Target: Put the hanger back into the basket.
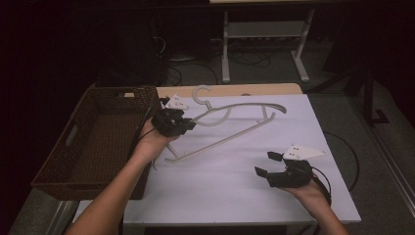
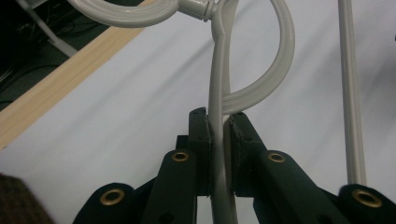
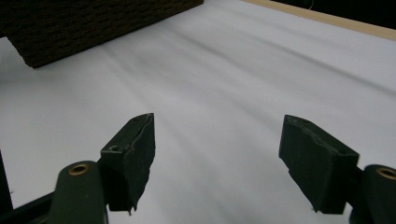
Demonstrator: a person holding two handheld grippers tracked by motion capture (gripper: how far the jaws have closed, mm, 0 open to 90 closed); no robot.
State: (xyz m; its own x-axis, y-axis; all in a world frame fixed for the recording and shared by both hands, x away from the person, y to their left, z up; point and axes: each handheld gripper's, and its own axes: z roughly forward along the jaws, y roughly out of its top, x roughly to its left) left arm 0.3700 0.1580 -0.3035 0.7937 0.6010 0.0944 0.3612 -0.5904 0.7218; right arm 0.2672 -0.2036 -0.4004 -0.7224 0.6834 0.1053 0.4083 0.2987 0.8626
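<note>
1. A white-covered tabletop is sitting in a dim room.
2. The right claw is hovering wide open, empty.
3. The left claw is clamping the pale grey plastic hanger.
4. The hanger is lying beside the brown woven basket, likely awaiting transfer.

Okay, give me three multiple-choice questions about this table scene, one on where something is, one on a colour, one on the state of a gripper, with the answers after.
1. Where does the wicker basket sit?
A. left part of the table
B. right part
C. under the table

2. What colour is the hanger?
A. red
B. pale grey
C. black

3. How is the right gripper?
A. shut on the hanger
B. shut on nothing
C. open

Answers: 1 A, the high view shows it at the table's left edge. 2 B, its plastic is pale grey against the white table. 3 C, its jaws stand wide apart over bare table, while the left gripper clamps the hanger.
</note>
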